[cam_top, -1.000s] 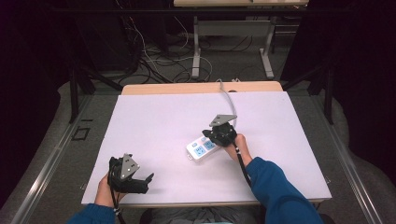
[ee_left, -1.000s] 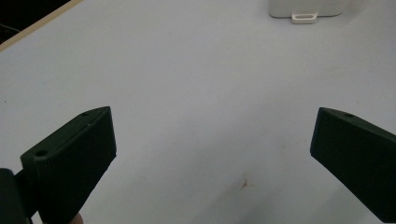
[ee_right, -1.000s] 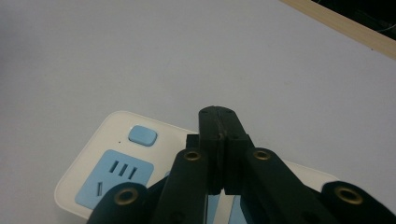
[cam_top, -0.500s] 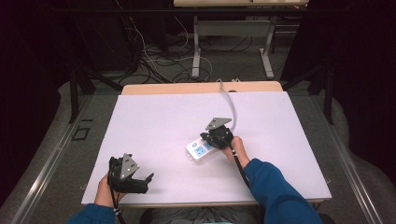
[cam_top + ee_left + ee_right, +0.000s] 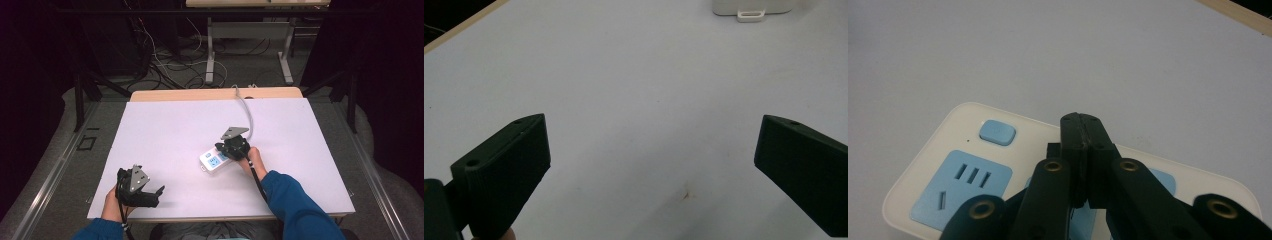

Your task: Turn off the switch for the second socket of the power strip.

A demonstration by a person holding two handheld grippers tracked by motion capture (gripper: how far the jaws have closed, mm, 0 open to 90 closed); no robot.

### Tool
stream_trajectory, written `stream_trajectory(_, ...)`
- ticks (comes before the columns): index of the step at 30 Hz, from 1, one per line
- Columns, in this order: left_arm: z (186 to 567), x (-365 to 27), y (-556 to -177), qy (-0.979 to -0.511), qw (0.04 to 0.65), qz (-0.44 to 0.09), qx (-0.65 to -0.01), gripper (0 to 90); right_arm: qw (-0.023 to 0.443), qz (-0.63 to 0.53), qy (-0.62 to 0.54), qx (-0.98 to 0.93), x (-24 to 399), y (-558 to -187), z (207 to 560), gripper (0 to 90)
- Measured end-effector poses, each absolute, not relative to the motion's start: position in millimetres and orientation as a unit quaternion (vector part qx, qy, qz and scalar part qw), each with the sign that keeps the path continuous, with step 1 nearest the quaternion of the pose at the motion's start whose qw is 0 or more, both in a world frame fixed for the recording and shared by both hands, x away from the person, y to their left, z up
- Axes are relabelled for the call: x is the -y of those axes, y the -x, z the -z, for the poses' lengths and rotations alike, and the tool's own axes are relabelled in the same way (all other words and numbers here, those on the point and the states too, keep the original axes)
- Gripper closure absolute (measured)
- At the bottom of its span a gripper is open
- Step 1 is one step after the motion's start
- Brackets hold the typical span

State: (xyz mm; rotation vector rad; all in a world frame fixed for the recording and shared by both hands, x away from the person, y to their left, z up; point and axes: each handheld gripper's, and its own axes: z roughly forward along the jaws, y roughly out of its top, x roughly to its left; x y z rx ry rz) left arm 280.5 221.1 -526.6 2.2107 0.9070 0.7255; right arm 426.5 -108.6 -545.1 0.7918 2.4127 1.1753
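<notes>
Right gripper view: the right claw (image 5: pixel 1083 125) is fully closed, jaws pressed flat together, nothing gripped. The closed tip is held just over the power strip (image 5: pixel 968 170), a little right of its blue switch button (image 5: pixel 997 132); contact cannot be confirmed from this angle. A blue socket panel (image 5: pixel 960 187) is seen left of the jaws, a second one partly hidden behind them.

High view: the strip (image 5: pixel 214 161) is laid flat a little right of the table's centre, angled, with the right claw (image 5: pixel 229 151) above its far-right end. A grey cord (image 5: pixel 245 107) is run from that end toward the far edge.

Handling, judged: a rigid plastic shell, light, smooth and likely to slide on the sheet. The rounded edges offer little bite. It is best taken across the short width, on the long side walls, mid-body. A button press may skid it unless the body is braced. The cord may drag or pivot it.

The left claw (image 5: pixel 150 197) is held wide open and empty, low at the near-left of the table. In the left gripper view, bare sheet is seen between its jaws, with the strip's end (image 5: pixel 751 9) well beyond them.

Surface: a white sheet (image 5: pixel 165 135) over a wooden top, flat, matte, a small brown mark (image 5: pixel 686 195) near the left claw. Room: dark, with loose cables (image 5: pixel 165 65) and a bench frame (image 5: pixel 247 35) on the floor beyond.
</notes>
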Motion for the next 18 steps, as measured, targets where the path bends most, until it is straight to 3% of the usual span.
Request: stream_trajectory(18, 526.3, -221.5, -280.6, -0.840, 0.316, -0.276, -0.344, 1.2, 0.179, -0.409, -0.285, -0.848, 106.8, -423.7, 545.1, 90.0)
